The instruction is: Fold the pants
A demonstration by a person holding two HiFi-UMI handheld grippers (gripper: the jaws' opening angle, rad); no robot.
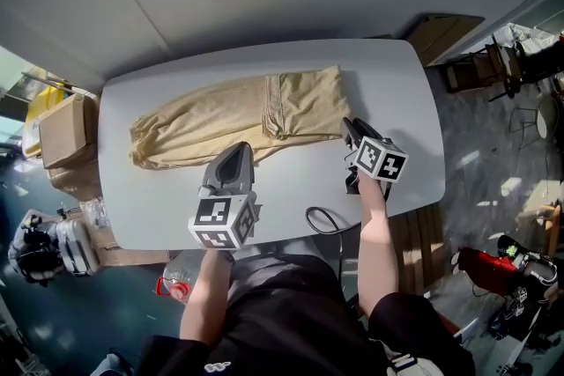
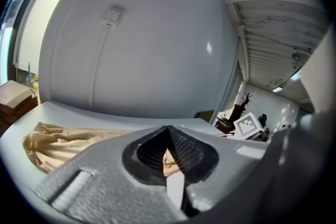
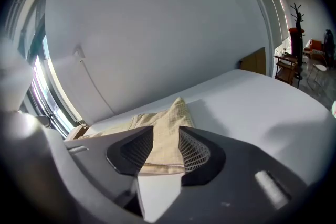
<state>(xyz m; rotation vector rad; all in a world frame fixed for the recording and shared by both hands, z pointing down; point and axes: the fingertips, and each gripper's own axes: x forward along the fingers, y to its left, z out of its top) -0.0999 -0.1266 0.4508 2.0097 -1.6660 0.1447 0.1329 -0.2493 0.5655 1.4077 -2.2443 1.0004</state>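
Observation:
The tan pants (image 1: 229, 123) lie flat across the white table (image 1: 397, 92), folded lengthwise, with the waist at the right and the legs running left. My left gripper (image 1: 239, 149) sits at the pants' near edge, about mid-length. In the left gripper view its jaws (image 2: 168, 129) meet at the tips, and only a sliver of the pants (image 2: 58, 141) shows behind them. My right gripper (image 1: 349, 127) hovers just right of the waist's near corner. Its jaws (image 3: 166, 128) stand apart, with the pants (image 3: 173, 110) lying beyond them and not gripped.
A black cable (image 1: 324, 220) loops at the table's near edge between my arms. Cardboard boxes (image 1: 66, 129) stand on the floor at the left. A wooden board (image 1: 445, 35) leans off the far right corner, and chairs and clutter stand at the right.

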